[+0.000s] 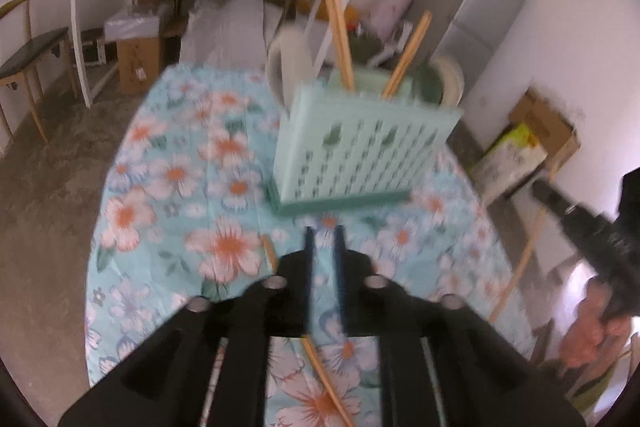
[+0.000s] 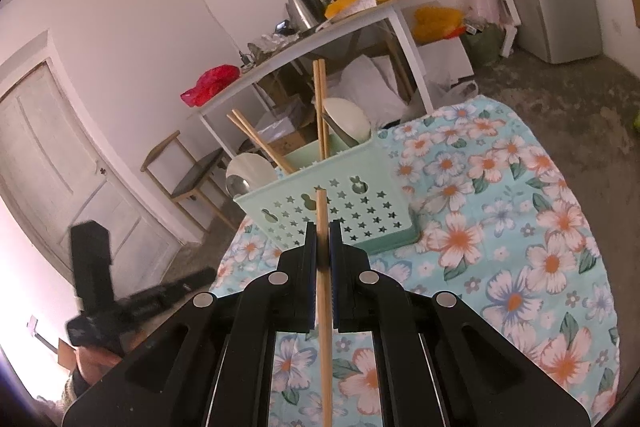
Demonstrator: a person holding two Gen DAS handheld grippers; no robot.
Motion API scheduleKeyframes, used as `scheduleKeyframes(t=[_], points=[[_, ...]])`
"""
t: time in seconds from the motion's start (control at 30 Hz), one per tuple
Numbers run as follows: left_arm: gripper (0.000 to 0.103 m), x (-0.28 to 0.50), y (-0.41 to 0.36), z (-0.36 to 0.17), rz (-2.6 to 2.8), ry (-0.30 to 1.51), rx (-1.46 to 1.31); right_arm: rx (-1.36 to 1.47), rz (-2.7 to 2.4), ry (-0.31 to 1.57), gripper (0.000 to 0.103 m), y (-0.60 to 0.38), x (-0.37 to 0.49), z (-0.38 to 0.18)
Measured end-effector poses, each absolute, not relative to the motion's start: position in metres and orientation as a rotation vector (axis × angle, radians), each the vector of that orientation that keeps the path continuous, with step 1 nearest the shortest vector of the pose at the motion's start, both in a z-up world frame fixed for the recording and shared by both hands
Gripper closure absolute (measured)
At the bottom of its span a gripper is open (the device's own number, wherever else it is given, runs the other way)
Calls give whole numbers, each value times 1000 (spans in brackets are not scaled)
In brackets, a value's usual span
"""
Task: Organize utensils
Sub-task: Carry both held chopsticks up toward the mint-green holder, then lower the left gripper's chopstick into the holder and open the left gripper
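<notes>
A mint green perforated utensil basket (image 1: 360, 151) (image 2: 340, 211) stands on the floral tablecloth. It holds several wooden chopsticks (image 1: 340, 27) (image 2: 320, 107) and white spoons (image 1: 286, 63) (image 2: 348, 121). My right gripper (image 2: 323, 227) is shut on a single wooden chopstick (image 2: 325, 307), its tip just in front of the basket. My left gripper (image 1: 324, 233) hovers over the cloth near the basket's front, jaws narrowly apart with nothing between them. A loose chopstick (image 1: 324, 375) lies on the cloth beneath it. The right gripper with its chopstick also shows in the left wrist view (image 1: 520, 267).
The round table with floral cloth (image 1: 180, 187) (image 2: 520, 227) drops off to a concrete floor. A white side table (image 2: 320, 43) with clutter, a chair (image 1: 28, 59), a grey fridge (image 1: 480, 7) and cardboard boxes (image 1: 544, 131) stand around.
</notes>
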State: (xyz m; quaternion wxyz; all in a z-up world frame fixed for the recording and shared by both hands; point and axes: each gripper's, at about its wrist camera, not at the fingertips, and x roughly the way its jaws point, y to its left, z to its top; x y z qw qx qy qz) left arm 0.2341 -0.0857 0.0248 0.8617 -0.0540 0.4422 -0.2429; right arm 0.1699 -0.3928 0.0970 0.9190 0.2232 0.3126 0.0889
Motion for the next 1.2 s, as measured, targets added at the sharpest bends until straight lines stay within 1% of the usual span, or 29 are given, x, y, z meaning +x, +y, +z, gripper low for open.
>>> scheduleKeyframes(t=[0.07,0.13,0.33,0.53,0.63,0.7,0.77,0.93,1.2], points=[[75,239,-93,9,-504,978,-79,464,181,644,99,-395,168,96],[71,246,-99,-8,-494,1031,-44,466,177,643,99,-398,167,95],[70,265,-115,-43,-439,1124,71,472,170,642,99,-405,165,94],[70,280,-116,-59,-378,1162,113,477,172,644,99,-407,166,93],[70,284,-120,-63,-372,1150,146,487,175,649,99,-408,166,91],[75,290,-122,-63,-358,1136,155,491,179,649,99,-408,166,91],[92,294,-122,-63,-339,1119,173,490,177,649,99,-408,166,91],[94,290,-114,-44,-336,1055,130,487,170,648,99,-409,166,91],[96,267,-84,24,-416,896,-20,486,168,642,99,-408,166,93]])
